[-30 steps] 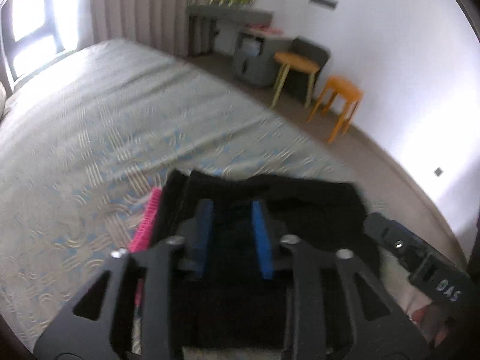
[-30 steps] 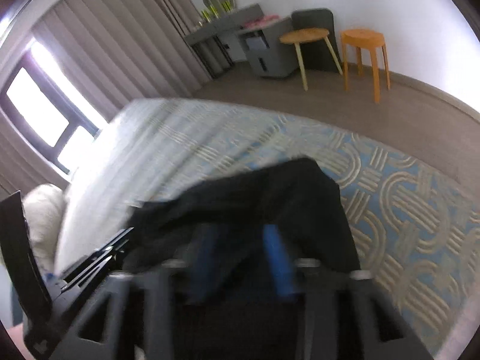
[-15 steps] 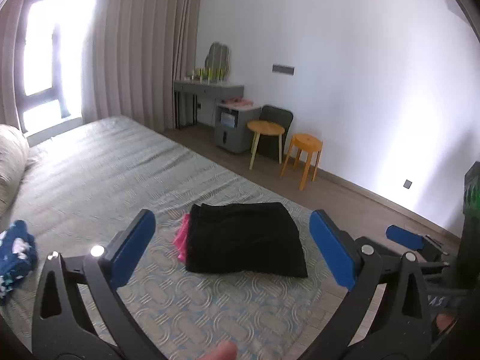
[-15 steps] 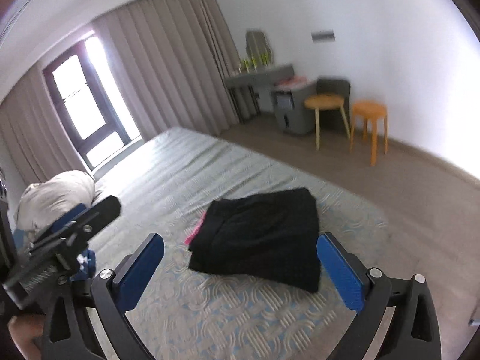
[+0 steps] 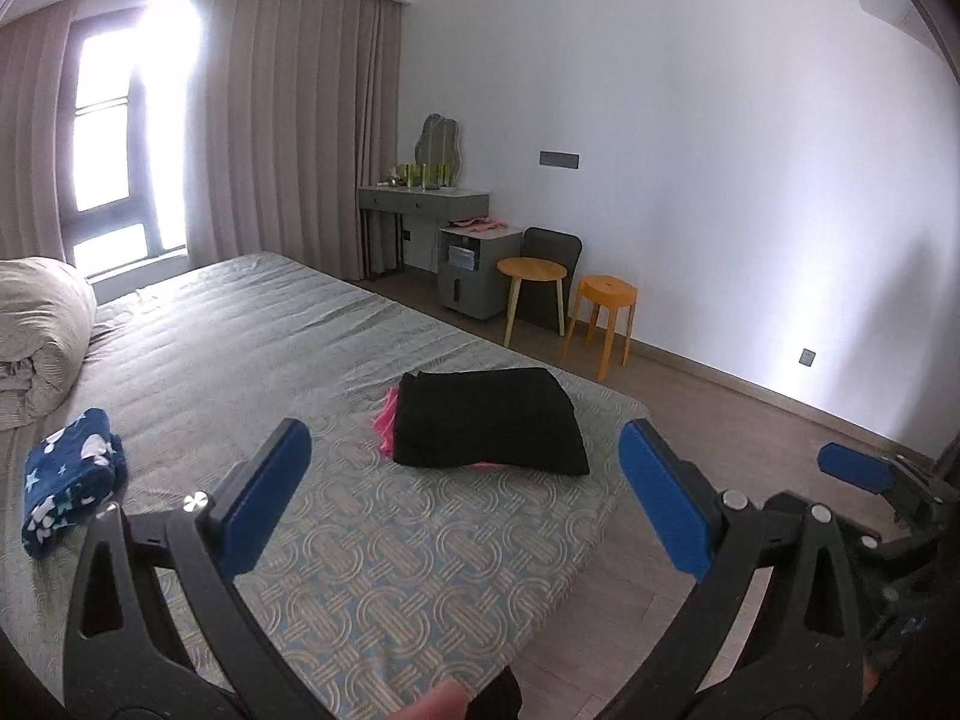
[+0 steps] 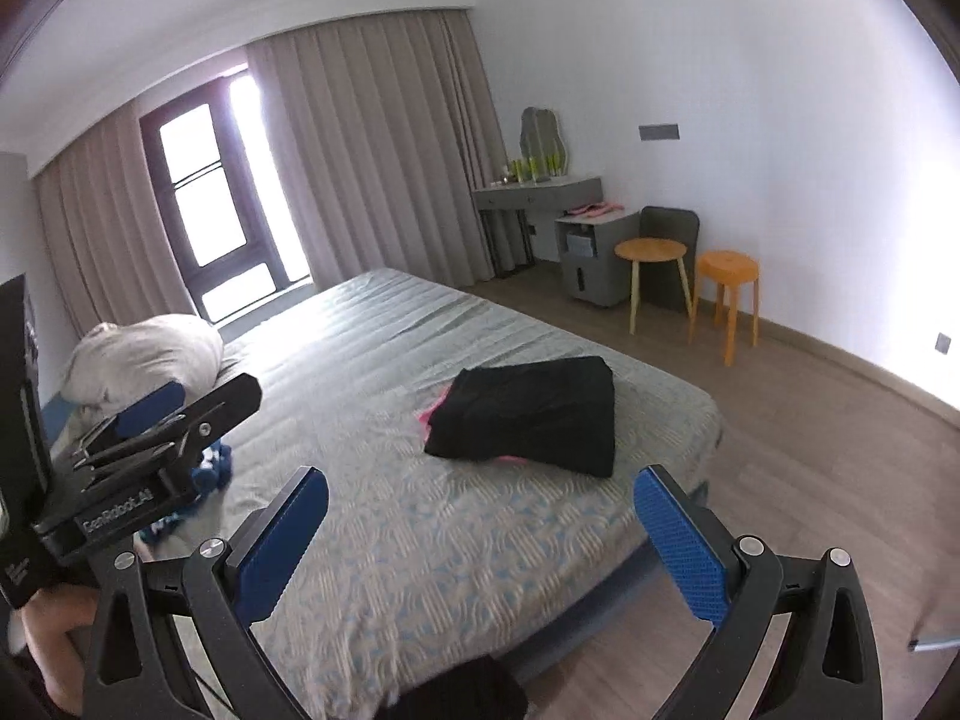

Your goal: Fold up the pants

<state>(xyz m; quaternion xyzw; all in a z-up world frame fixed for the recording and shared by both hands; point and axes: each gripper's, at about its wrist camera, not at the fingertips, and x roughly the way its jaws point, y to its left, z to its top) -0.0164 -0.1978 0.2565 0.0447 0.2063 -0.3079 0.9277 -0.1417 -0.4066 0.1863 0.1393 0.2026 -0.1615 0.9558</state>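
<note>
A: Black pants lie folded near the right corner of the bed, on top of a pink garment that peeks out at their left edge. Left gripper and right gripper both stand wide apart, nothing between the blue pads, well back from the stack. Jaws have just been opening.

B: Risk from here?

A: The fold looks finished, I'd judge. The stack sits close to the mattress edge, so a careless brush or a tug on the bedcover could slide it off or spring the top layer loose.

B: Differences between views?

A: Left wrist shows the star-print blue cloth whole, at the near left. Right wrist has it mostly hidden behind the left gripper, but shows the bed's near edge and the floor below the stack.
</note>
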